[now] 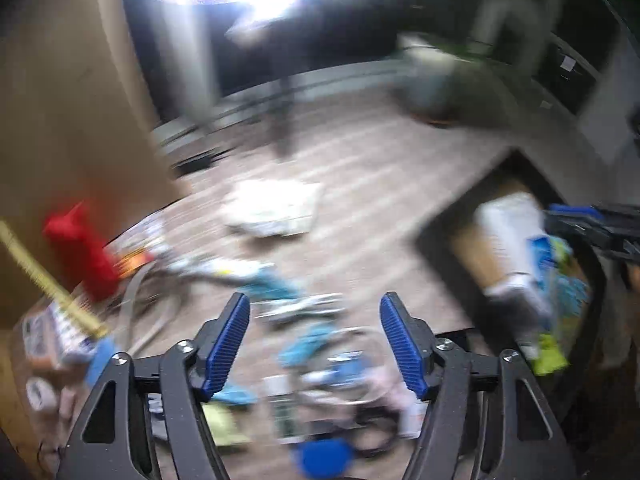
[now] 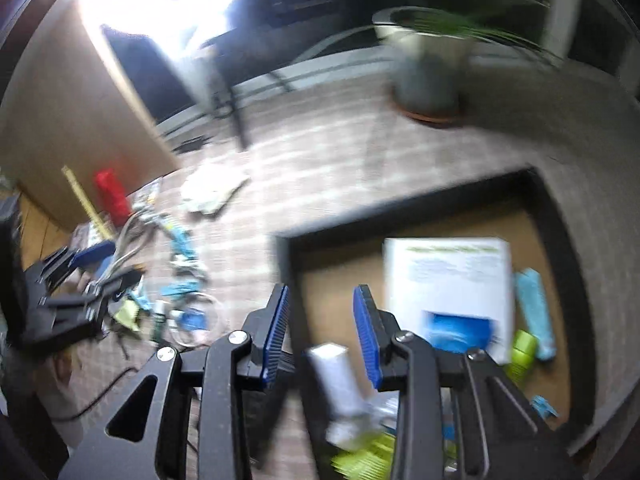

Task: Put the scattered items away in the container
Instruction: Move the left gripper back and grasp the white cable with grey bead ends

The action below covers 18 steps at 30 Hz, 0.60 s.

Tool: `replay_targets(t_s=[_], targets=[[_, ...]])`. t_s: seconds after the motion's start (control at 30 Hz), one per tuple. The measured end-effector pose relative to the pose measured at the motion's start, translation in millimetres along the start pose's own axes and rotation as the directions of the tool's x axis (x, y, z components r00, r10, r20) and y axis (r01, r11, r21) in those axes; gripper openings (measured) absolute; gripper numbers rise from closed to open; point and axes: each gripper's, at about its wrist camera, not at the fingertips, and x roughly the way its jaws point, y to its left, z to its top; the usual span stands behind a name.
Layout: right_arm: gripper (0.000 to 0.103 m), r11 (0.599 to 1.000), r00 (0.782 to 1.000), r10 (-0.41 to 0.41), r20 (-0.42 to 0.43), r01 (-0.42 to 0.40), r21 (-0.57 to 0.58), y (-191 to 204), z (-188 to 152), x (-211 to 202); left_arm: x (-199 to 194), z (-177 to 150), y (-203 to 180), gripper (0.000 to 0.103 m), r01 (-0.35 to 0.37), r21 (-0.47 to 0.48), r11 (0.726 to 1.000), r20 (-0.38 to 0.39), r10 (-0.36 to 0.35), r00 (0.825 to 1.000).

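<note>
Two claws released | left claw (image 1: pixel 315 312): floor clutter | right claw (image 2: pixel 321 304): container (image 2: pixel 560 216), white box (image 2: pixel 448 276) inside

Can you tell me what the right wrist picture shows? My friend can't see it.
The open right gripper hangs over a dark-rimmed box holding a white booklet and small blue and green things. More clutter lies on the floor to the left. The picture is blurry.

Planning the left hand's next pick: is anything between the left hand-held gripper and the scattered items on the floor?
Nothing visible does. The left hand-held gripper is open and empty, and the blurred pile of scattered items lies directly beyond its fingers on the floor. The container sits off to the right, out of that path.
</note>
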Motion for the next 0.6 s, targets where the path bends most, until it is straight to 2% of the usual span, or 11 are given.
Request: replay_targets(t_s=[0.17, 0.3, 0.43, 0.6], targets=[[0.03, 0.99, 0.997, 0.066, -0.044, -0.071, -0.121, 80, 17, 37, 25, -15, 103, 0.051, -0.11, -0.157, 0.982, -0.076, 0.099, 0.992], [0.025, 0.972, 0.983, 0.143, -0.114, -0.161, -0.169, 145, 27, 75, 43, -33, 160, 0.049, -0.114, -0.261, 0.959, -0.131, 0.082, 0.988], [0.023, 0.963, 0.951, 0.213, -0.224, -0.243, -0.116, 194, 40, 129, 58, -44, 186, 0.049, -0.101, -0.29, 0.952, -0.161, 0.056, 0.985], [0.021, 0.969, 0.943, 0.186, -0.278, -0.222, -0.104, 236, 52, 178, 71, -51, 203, 0.047, -0.09, -0.318, 0.944, -0.175, 0.035, 0.984]])
